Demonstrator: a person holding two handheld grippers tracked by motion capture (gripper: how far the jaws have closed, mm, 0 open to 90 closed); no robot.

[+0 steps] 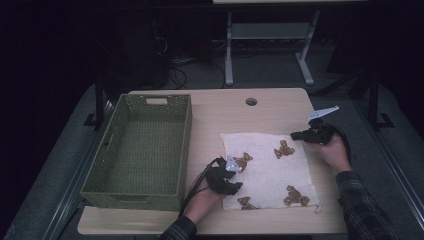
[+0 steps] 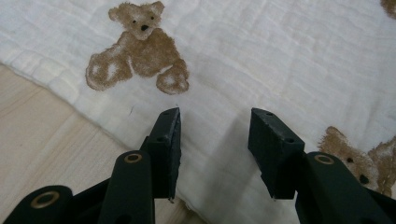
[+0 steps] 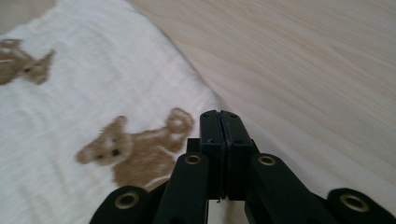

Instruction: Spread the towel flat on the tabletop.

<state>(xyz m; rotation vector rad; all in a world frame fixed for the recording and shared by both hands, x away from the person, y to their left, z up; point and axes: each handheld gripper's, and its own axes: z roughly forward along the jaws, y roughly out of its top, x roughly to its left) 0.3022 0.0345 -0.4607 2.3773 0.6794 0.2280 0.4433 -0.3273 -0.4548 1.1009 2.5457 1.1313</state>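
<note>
A white cloth [image 1: 265, 170] printed with brown teddy bears lies flat on the right half of the wooden table [image 1: 225, 112]. My left gripper [image 1: 236, 185] hovers at the cloth's near-left edge. In the left gripper view its jaws [image 2: 215, 116] stand open over the cloth [image 2: 280, 56], a bear [image 2: 140, 51] just beyond them and nothing between the pads. My right gripper [image 1: 296, 135] rests at the cloth's far-right corner. In the right gripper view [image 3: 219, 116] its jaws are pressed together above the cloth's edge [image 3: 70, 93], beside a bear [image 3: 135, 149]. No cloth shows between the pads.
A green woven basket [image 1: 186, 145] stands empty on the left half of the table, close to my left hand. A round cable hole [image 1: 251, 101] sits at the table's far edge. Beyond the table are desk legs and cables on a dark floor.
</note>
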